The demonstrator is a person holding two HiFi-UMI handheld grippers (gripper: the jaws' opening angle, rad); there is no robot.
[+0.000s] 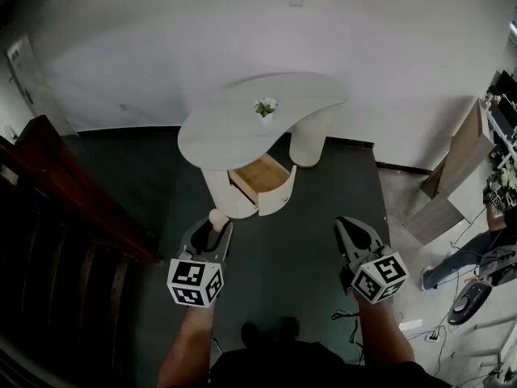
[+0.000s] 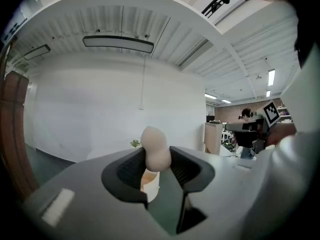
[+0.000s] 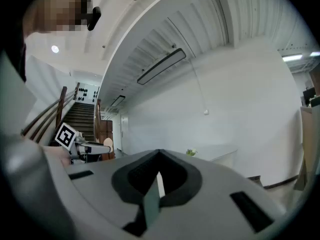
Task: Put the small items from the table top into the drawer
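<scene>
The beige item [image 2: 155, 149], a small rounded piece with a narrower waist, is clamped at that waist between the two pads of the left hand-held gripper [image 1: 212, 234]. Its upper lobe stands clear above the jaws. The item is held in the air over the dark floor [image 1: 283, 249], near the person and just short of the counter's pedestal.

The drawer [image 1: 260, 176] stands pulled out of the pedestal, toward the near right, with its wooden bottom exposed. It lies just beyond the held item and slightly to the right.

The step in hand is judged to be carrying the item to the drawer.

1. Keep the grip firm. The item is rounded and could slip or pivot at the waist.
2. Bring the item fully over the open box, past the curved drawer front.
3. Lower the item close to the drawer bottom before opening the jaws, as it is likely to roll if dropped.

The right hand-held gripper [image 1: 353, 233] has its jaw tips together with nothing between them. It hangs to the right, well apart from the drawer.

On the white counter [image 1: 226, 120] only a small plant [image 1: 265, 107] is visible.
</scene>
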